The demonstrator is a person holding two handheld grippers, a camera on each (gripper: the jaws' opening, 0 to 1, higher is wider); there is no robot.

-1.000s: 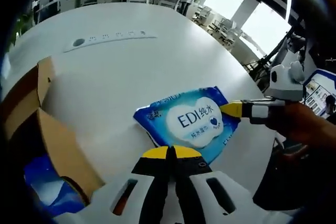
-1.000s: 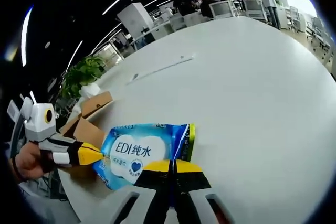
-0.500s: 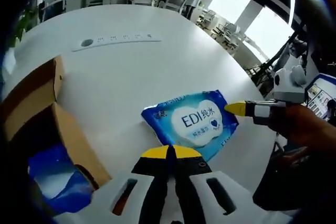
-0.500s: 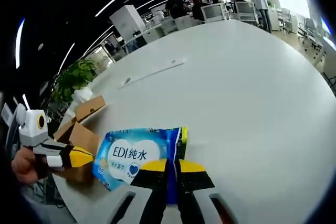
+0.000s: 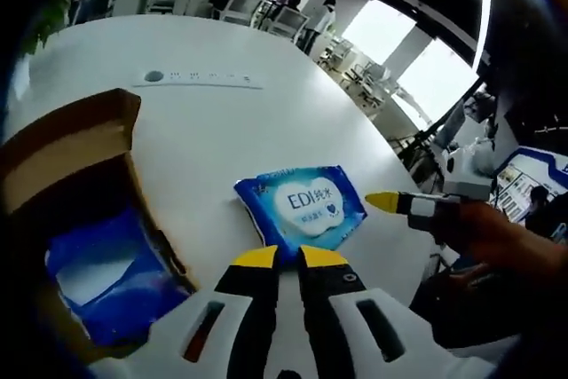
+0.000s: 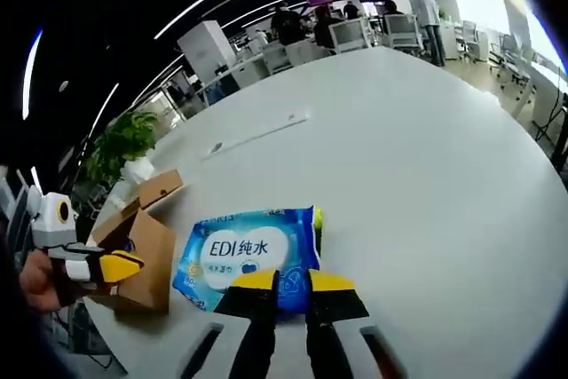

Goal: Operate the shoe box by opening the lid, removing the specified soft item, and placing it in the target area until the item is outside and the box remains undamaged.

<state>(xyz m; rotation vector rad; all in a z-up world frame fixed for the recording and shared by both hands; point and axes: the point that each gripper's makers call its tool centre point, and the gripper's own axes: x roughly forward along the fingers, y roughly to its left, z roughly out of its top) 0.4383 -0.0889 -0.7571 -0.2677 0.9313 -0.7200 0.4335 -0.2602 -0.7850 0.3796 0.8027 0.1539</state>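
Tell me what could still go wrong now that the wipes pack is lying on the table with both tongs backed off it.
1. The wipes pack lies near the table edge; a nudge from the right tongs could push it off.
2. The left tongs hover beside the open shoe box; a careless swing could crease its raised flap.
3. Another blue pack sits inside the box, so one item may remain to be removed.

Shoe box, left of the left gripper view: plain brown cardboard, matt. Wipes pack, frame centre: glossy blue-and-white plastic film, slightly wrinkled. Table: smooth white top with a soft sheen. Second blue pack inside box, lower left: shiny film.
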